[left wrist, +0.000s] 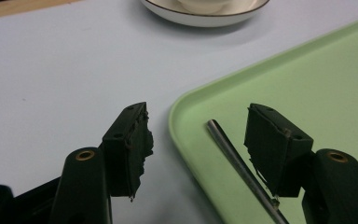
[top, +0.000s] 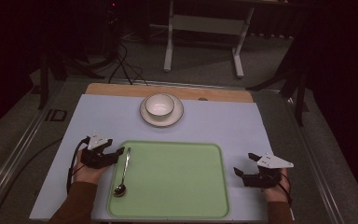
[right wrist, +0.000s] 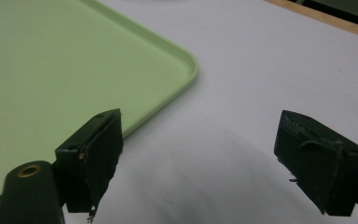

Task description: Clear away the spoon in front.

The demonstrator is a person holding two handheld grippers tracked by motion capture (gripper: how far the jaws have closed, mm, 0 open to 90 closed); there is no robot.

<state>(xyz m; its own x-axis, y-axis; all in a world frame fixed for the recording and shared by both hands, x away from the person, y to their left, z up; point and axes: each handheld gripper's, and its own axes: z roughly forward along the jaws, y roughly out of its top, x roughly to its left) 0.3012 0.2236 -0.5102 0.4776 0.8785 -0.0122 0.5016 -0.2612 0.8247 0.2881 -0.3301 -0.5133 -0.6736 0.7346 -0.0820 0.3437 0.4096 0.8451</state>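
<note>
pale blue table (top: 98, 121) in a dark room; both grippers' fingers released, spoon (top: 123, 171) on green tray (top: 177, 177).

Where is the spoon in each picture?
High view: the spoon lies along the left edge of the green tray, beside the left tool.
Left gripper view: its handle runs between the open jaws, low and right of centre.
Right gripper view: not in it.
Shared landmark: the green tray.
</note>
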